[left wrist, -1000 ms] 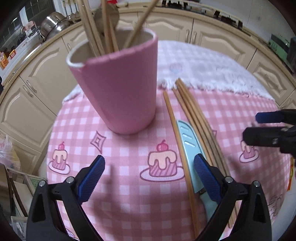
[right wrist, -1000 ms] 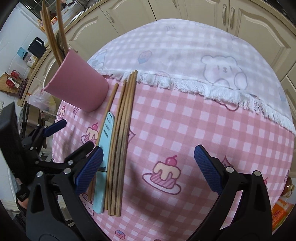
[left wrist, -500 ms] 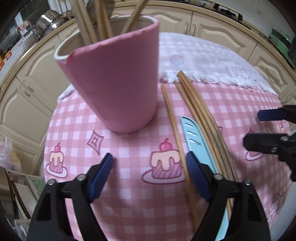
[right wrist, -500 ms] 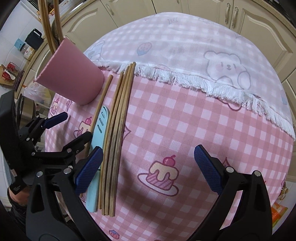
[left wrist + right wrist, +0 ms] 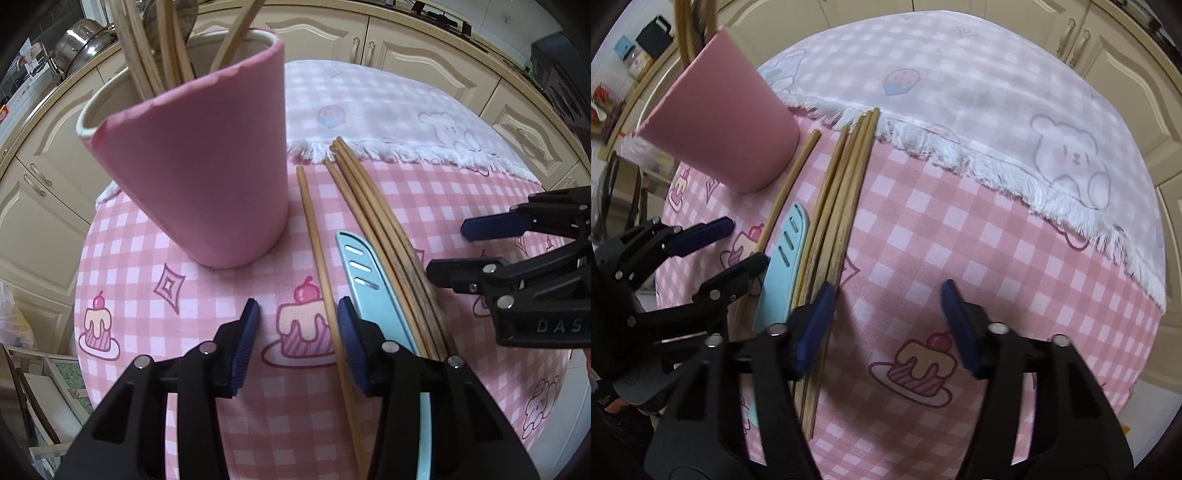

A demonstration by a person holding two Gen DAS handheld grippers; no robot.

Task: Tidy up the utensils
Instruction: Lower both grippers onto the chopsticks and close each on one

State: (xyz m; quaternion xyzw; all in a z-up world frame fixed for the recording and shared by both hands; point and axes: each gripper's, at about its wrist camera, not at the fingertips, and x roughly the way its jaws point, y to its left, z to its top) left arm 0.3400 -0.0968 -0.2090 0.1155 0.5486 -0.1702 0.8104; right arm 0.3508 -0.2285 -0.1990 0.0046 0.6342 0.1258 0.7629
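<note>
One holder: pink utensil cup (image 5: 207, 177) upright on the checked tabletop (image 5: 960, 229), wooden chopsticks (image 5: 147, 55) standing inside.
Loose utensils: single chopstick (image 5: 314, 236), light blue knife (image 5: 369, 280) and chopstick bundle (image 5: 846, 192) lie beside the cup.
Left tongs (image 5: 297, 345): closing, single chopstick between pads, not pressed.
Right tongs (image 5: 886, 328): closing over bare cloth, beside the bundle.

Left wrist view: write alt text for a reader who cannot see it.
The left tool, jaws closing on nothing, hangs over a pink checked tablecloth beside a single chopstick, a light blue knife and a bundle of chopsticks. A pink cup holding more sticks stands behind; the right tool enters at right.
</note>
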